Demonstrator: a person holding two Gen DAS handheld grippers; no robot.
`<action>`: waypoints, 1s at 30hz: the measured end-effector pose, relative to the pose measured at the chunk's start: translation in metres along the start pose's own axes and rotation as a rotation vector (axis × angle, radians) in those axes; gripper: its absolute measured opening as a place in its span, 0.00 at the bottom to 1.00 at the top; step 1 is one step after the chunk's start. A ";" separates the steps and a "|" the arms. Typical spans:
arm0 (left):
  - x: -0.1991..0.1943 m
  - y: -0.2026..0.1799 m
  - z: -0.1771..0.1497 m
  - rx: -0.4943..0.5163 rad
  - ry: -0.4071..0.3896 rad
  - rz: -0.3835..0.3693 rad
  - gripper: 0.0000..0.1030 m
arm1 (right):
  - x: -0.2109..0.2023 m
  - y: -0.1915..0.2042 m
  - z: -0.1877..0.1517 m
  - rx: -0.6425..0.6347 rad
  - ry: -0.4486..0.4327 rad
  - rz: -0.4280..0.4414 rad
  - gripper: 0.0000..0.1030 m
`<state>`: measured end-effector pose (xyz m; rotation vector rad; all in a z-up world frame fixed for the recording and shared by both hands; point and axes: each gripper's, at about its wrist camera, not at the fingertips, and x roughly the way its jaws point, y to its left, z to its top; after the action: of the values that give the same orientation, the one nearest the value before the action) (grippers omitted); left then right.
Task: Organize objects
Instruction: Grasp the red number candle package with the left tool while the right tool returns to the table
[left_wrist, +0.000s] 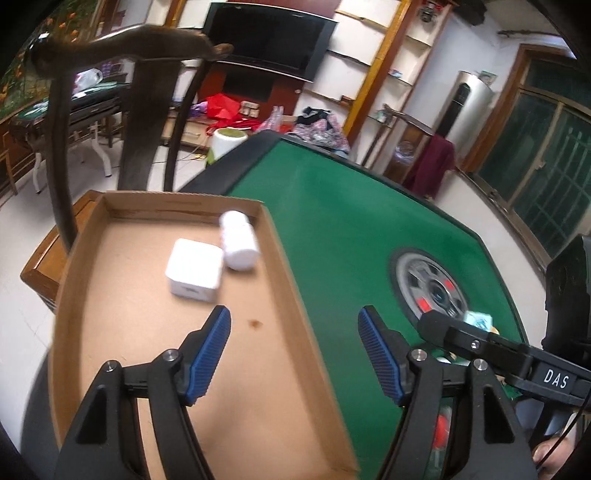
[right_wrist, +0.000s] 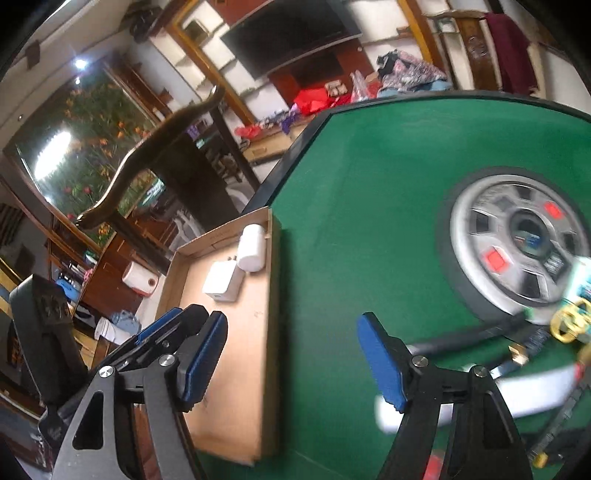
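A shallow cardboard tray (left_wrist: 284, 251) lies at the left edge of the green table. Inside it, at the far end, a white charger cube (left_wrist: 195, 271) rests against a white bottle (left_wrist: 238, 240) lying on its side. My left gripper (left_wrist: 293, 325) hovers open over the tray's right wall, nothing between its blue pads. The right wrist view shows the same tray (right_wrist: 269, 314), charger (right_wrist: 223, 282) and bottle (right_wrist: 253, 251). My right gripper (right_wrist: 291, 328) is open and empty above the felt just right of the tray. The left gripper's fingers (right_wrist: 162, 325) show beside it.
The green felt table (left_wrist: 351, 229) has a round grey centre panel (right_wrist: 517, 243). Blurred loose items lie at the near right: a gold keyring (right_wrist: 569, 325), a dark rod (right_wrist: 472, 334) and a long white object (right_wrist: 524, 398). A dark wooden chair (left_wrist: 144, 122) stands behind the tray.
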<state>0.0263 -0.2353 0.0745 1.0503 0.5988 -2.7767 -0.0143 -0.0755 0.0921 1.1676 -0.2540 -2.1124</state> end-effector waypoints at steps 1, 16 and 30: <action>-0.001 -0.008 -0.006 0.014 0.002 -0.010 0.69 | -0.013 -0.008 -0.007 -0.003 -0.018 -0.007 0.76; 0.014 -0.116 -0.083 0.241 0.126 -0.098 0.69 | -0.122 -0.114 -0.074 0.066 -0.227 -0.063 0.76; 0.043 -0.171 -0.131 0.470 0.284 -0.110 0.27 | -0.154 -0.153 -0.087 0.182 -0.289 -0.022 0.77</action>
<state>0.0332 -0.0244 0.0124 1.5605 0.0140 -2.9633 0.0353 0.1518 0.0721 0.9641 -0.5779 -2.3134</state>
